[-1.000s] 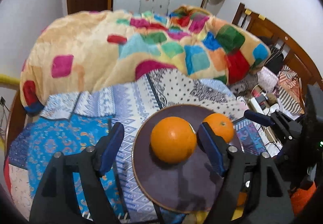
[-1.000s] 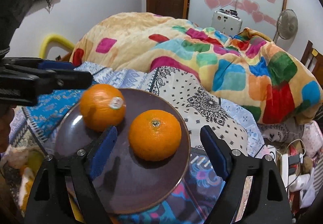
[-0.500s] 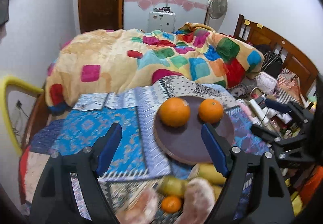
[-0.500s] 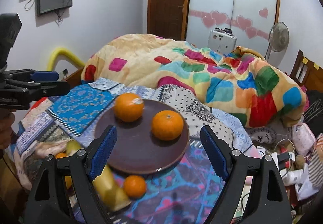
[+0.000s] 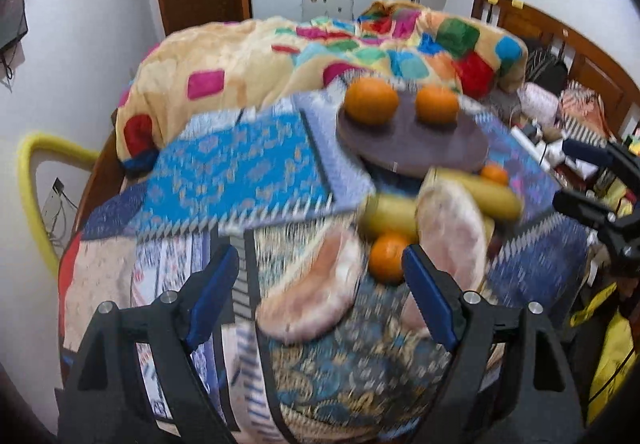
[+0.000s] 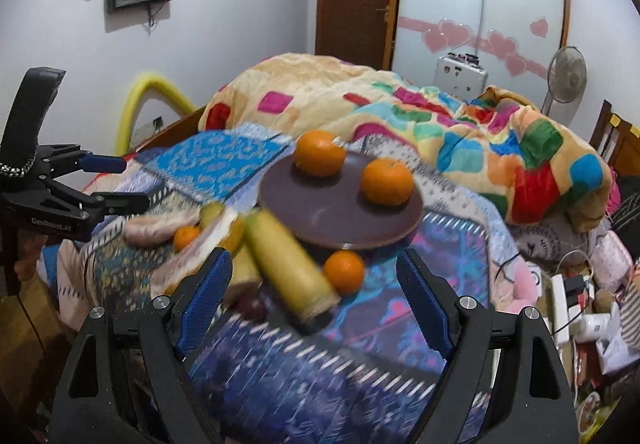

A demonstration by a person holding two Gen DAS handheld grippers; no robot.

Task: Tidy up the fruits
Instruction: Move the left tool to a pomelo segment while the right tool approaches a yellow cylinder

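A dark brown plate [image 6: 340, 220] [image 5: 412, 152] lies on the patterned bedspread with two oranges on it, a left one [image 6: 320, 153] [image 5: 371, 101] and a right one [image 6: 387, 181] [image 5: 437, 105]. In front of the plate lie two yellow bananas [image 6: 292, 268] [image 5: 480, 192], two small oranges [image 6: 345, 271] [image 5: 388, 258] [image 6: 186, 237] and two pink oblong things [image 5: 312, 304] [image 5: 452, 228]. My left gripper [image 5: 320, 296] is open and empty, pulled back above the pink things. My right gripper [image 6: 312, 296] is open and empty, back from the bananas.
A bunched colourful blanket [image 6: 400, 112] lies behind the plate. A wooden headboard [image 5: 580, 56] and clutter with cables [image 6: 572, 284] are on the right. A yellow curved bar [image 5: 36, 180] stands at the left bed edge. A fan [image 6: 566, 74] and wardrobe stand behind.
Both grippers have pulled back and up from the plate, leaving the two oranges on it. The loose fruit in front of the plate has come into view.
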